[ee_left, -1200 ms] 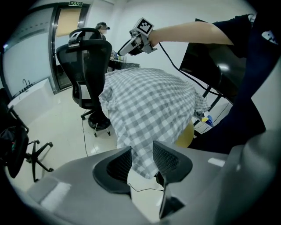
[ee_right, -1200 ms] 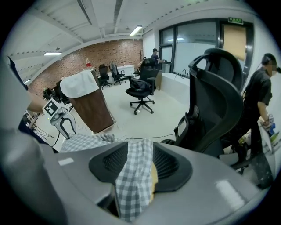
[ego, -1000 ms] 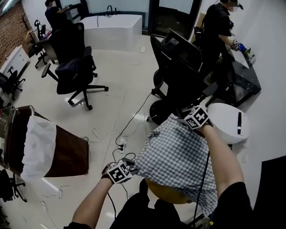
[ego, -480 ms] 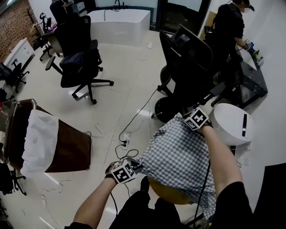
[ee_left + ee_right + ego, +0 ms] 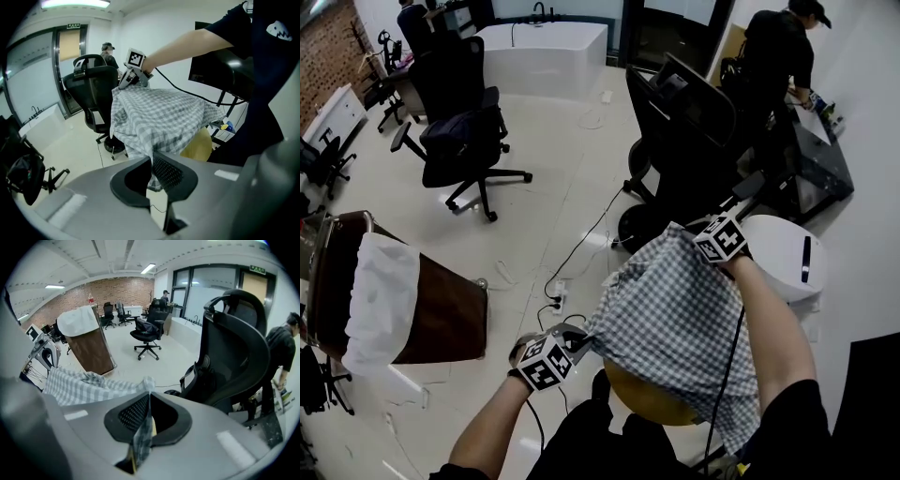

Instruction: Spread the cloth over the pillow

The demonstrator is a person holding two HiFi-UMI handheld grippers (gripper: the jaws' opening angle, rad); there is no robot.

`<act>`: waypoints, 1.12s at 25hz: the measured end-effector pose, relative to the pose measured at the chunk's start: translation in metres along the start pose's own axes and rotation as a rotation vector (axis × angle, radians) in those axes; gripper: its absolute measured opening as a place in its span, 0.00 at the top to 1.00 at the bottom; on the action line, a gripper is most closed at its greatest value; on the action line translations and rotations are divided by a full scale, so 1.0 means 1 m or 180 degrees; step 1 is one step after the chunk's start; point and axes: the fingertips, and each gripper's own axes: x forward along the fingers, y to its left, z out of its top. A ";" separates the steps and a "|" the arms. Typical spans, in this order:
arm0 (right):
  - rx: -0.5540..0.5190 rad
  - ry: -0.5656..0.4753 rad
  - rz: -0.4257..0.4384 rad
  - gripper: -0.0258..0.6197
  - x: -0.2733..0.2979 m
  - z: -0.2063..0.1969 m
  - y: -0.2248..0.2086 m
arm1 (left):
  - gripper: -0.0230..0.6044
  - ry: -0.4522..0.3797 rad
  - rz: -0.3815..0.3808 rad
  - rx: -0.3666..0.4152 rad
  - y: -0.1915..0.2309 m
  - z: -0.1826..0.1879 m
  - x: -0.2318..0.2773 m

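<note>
The left tool (image 5: 151,161) pinches 1 cloth (image 5: 675,314) corner; the right tool (image 5: 148,401), jaws just closing, pinches another. Keep it taut and level over the pillow (image 5: 649,401).

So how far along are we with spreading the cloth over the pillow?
Done: the left gripper and right gripper have just been closing, and each pinches an edge of the checked cloth. In hand: the cloth hangs stretched between them over the yellow pillow. Left: the pillow's near side shows uncovered, so probably lower the cloth over it and let go.
</note>
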 end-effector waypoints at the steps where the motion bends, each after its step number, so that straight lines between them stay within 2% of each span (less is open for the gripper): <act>1: 0.0001 -0.0041 -0.0018 0.93 -0.005 0.003 -0.003 | 0.96 -0.0040 0.0027 0.0029 0.002 0.006 -0.005; 5: 0.0059 -0.0210 -0.0106 0.93 -0.026 0.015 -0.021 | 0.96 -0.0138 0.0146 0.0188 0.014 0.029 -0.018; 8: 0.0134 -0.0287 -0.0152 0.93 -0.036 0.020 -0.034 | 0.96 -0.0162 0.0140 0.0251 0.019 0.037 -0.019; 16: 0.0191 -0.0304 -0.0082 0.93 -0.022 0.020 -0.037 | 0.94 -0.0108 -0.0177 0.0020 0.015 0.023 -0.004; 17: 0.0187 -0.0298 -0.0069 0.93 -0.019 0.019 -0.036 | 0.92 -0.0067 -0.0209 -0.0011 0.016 0.019 -0.002; 20: 0.0202 -0.0290 -0.0058 0.94 -0.014 0.018 -0.036 | 0.70 0.0122 -0.0306 -0.0009 0.012 0.001 0.004; 21: 0.0211 -0.0296 -0.0054 0.94 -0.014 0.018 -0.036 | 0.69 0.0159 -0.0322 -0.0008 0.010 -0.004 0.006; 25: 0.0205 -0.0321 -0.0021 0.94 -0.013 0.019 -0.035 | 0.76 0.0148 -0.0195 -0.0063 0.015 -0.016 0.010; 28: 0.0202 -0.0321 -0.0009 0.94 -0.016 0.020 -0.035 | 0.76 0.0107 -0.0069 -0.0206 0.026 -0.022 0.017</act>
